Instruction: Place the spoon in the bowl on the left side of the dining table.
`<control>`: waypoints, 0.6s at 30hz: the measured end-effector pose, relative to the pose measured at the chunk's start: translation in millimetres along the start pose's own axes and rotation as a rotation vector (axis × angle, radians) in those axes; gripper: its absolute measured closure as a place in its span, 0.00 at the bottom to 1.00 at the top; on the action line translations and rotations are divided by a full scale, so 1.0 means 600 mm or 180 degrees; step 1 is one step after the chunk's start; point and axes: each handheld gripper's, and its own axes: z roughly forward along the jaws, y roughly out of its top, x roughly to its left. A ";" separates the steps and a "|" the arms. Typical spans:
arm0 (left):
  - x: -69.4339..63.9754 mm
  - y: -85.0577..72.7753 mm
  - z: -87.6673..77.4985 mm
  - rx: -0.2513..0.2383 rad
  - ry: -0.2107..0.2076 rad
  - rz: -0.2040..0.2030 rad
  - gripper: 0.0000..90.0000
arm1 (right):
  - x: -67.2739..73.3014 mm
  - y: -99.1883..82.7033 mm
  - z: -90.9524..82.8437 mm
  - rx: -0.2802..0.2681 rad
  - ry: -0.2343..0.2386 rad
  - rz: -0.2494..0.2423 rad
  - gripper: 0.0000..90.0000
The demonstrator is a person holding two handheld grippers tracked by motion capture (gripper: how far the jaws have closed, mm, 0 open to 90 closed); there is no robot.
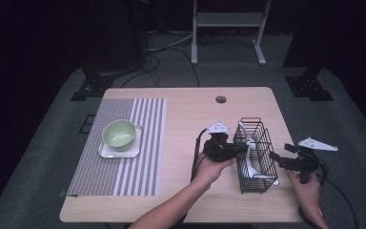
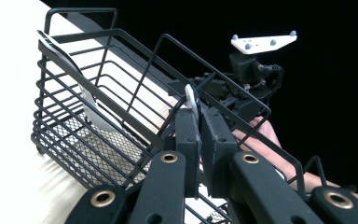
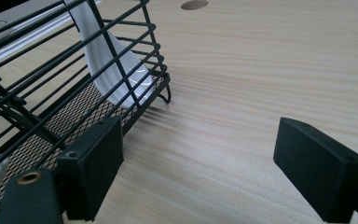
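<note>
1. Right gripper (image 1: 277,158), near right of the table (image 1: 195,200): jaws wide apart, nothing between them, bare tabletop under them in the right gripper view. It sits just right of the wire basket (image 1: 256,183), apart from it; one pad (image 3: 93,163) is close by the basket's lower edge, contact can't be told.
2. Left gripper (image 1: 238,149), held from the near side by the left hand (image 1: 209,169): jaws squeezed narrow, clamped on the thin handle of a white spoon (image 2: 190,100) at the basket's left wall, handle end poking up between the pads.
3. Wire basket: black, mesh floor, upright on the table right of centre, long side running near to far.
4. Another white spoon (image 3: 119,79) leans inside the basket at its far end, bowl down on the mesh.
5. Striped placemat (image 1: 119,157) at the left, well apart from the basket.
6. Green bowl (image 1: 119,133) on a white square plate (image 1: 108,151), on the mat's far half.
7. Round hole (image 1: 220,99) in the tabletop, far centre.
</note>
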 end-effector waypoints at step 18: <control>-0.011 0.011 -0.018 -0.0224 -0.0161 -0.0141 0.96 | 0.000 0.000 0.000 -0.0002 0.0003 0.0005 0.16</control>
